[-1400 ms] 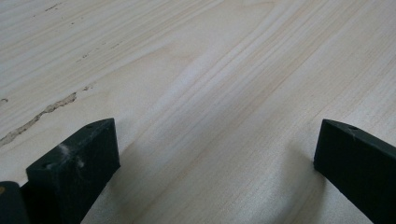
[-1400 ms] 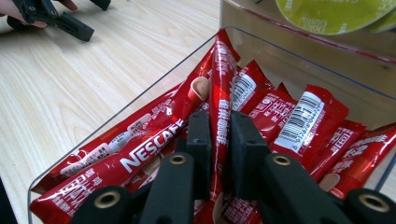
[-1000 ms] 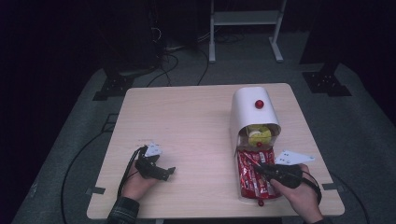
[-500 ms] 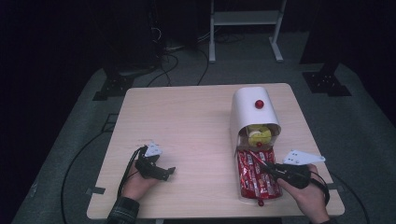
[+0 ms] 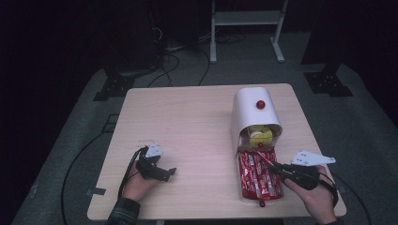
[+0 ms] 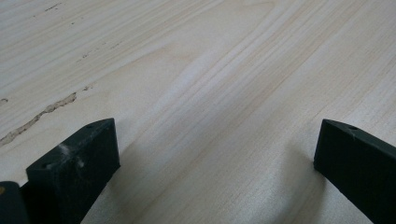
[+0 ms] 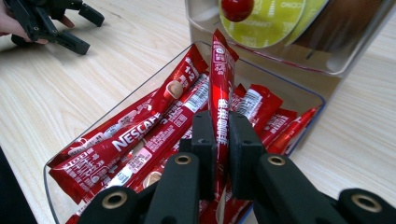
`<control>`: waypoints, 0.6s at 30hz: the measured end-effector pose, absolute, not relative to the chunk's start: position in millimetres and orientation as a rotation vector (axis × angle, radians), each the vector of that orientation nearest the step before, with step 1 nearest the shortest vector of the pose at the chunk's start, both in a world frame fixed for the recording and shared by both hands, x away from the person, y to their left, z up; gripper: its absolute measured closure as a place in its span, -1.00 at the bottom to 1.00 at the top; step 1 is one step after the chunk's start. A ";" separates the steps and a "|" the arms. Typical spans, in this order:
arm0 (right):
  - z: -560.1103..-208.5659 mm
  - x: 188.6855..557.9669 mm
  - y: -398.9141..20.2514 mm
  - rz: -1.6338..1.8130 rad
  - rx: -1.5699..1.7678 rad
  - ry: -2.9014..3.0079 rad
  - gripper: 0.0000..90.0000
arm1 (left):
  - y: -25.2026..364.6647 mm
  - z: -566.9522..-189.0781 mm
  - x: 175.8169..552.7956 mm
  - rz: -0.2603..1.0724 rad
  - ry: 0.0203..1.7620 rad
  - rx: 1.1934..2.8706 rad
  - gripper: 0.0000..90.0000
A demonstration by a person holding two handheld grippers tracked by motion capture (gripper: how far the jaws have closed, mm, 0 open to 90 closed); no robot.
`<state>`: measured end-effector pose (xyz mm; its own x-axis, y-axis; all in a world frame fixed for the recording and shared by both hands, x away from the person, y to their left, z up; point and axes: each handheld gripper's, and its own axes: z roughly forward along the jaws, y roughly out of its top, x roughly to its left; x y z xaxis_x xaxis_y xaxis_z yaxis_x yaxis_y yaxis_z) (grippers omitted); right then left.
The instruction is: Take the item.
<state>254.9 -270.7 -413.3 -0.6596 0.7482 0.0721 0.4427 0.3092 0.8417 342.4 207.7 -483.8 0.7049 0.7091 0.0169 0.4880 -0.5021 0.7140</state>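
A clear drawer (image 5: 245,198) (image 7: 299,91) full of red Nescafe coffee sticks (image 5: 256,178) (image 7: 135,135) is pulled out from a white dispenser (image 5: 248,110) at the table's right. My right gripper (image 5: 273,164) (image 7: 221,135) is shut on one red coffee stick (image 7: 221,88), which stands up out of the pile and points toward the dispenser. Yellow-green capsules (image 5: 259,135) (image 7: 271,18) show in the dispenser's mouth behind a red knob (image 7: 236,8). My left gripper (image 5: 169,172) (image 6: 215,163) rests open on bare wood at the front left, also seen as the left gripper (image 7: 79,30) far off in the right gripper view.
The light wooden table (image 5: 187,122) has free room across its middle and left. A second red knob (image 5: 260,104) sits on top of the dispenser, and a small red knob (image 5: 262,203) on the drawer's front. Cables (image 5: 75,164) trail over the dark floor. A white stand (image 5: 244,18) is behind.
My right gripper has drawn back toward the table's front right with the coffee stick, raising the stick out of the pile. The left gripper has stayed put.
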 end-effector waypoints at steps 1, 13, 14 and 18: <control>-413.0 254.5 -272.2 1.285 1.072 2.247 0.82 | 207.7 -483.8 342.4 0.403 0.908 2.203 -1.00; -411.5 252.0 -283.5 1.283 1.088 2.225 0.82 | 207.7 -483.8 342.4 0.403 0.907 2.203 -1.00; -411.5 251.9 -284.1 1.283 1.089 2.225 0.82 | 207.7 -483.8 342.4 0.403 0.907 2.203 -1.00; -411.4 251.7 -287.5 1.283 1.094 2.222 0.82 | 207.7 -483.8 342.4 0.403 0.907 2.203 -1.00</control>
